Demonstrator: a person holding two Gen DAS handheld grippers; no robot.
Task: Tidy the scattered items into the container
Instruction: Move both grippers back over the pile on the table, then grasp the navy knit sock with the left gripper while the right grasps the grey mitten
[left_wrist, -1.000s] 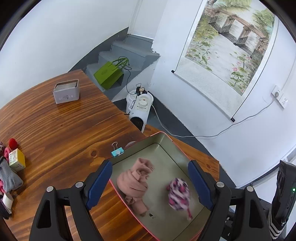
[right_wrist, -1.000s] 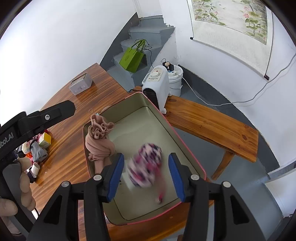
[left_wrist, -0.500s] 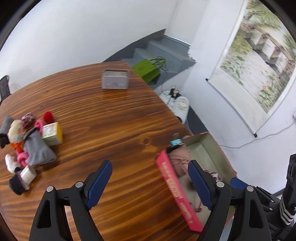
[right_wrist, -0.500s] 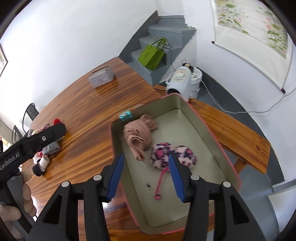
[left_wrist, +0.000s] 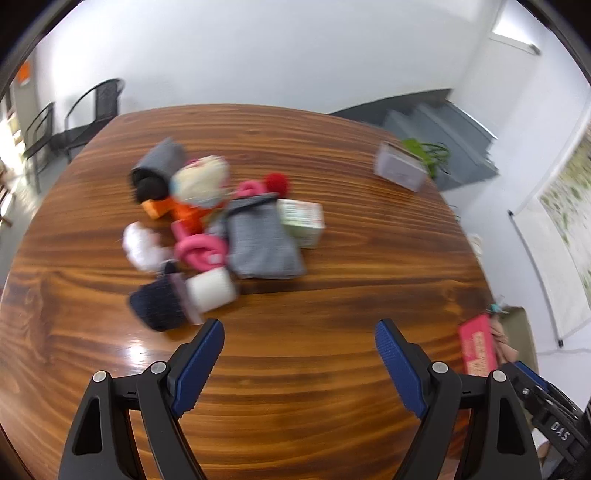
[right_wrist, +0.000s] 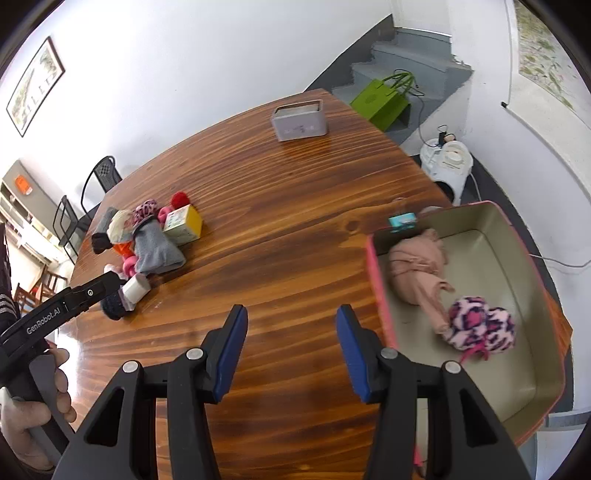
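A pile of small items lies on the wooden table (left_wrist: 332, 369): a grey sock (left_wrist: 262, 240), a dark blue sock (left_wrist: 159, 306), a white roll (left_wrist: 212, 290), pink rings (left_wrist: 199, 249), a small carton (left_wrist: 301, 219) and an orange piece (left_wrist: 173, 212). The pile also shows in the right wrist view (right_wrist: 147, 243). The pink-rimmed container (right_wrist: 532, 398) at the table's right edge holds a pink cloth (right_wrist: 417, 269) and a pink patterned scrunchie (right_wrist: 480, 328). My left gripper (left_wrist: 299, 347) is open and empty, just short of the pile. My right gripper (right_wrist: 291, 332) is open and empty, left of the container.
A grey tin box (right_wrist: 299, 122) stands at the table's far side. A blue binder clip (right_wrist: 402, 221) lies by the container's far corner. Black chairs (left_wrist: 74, 122) stand beyond the table. A white heater (right_wrist: 450, 166) and green bag (right_wrist: 384, 99) sit on the floor.
Both grippers have swung left, away from the container. The left now faces the pile of items. The scrunchie dropped from the right gripper and lies in the container.
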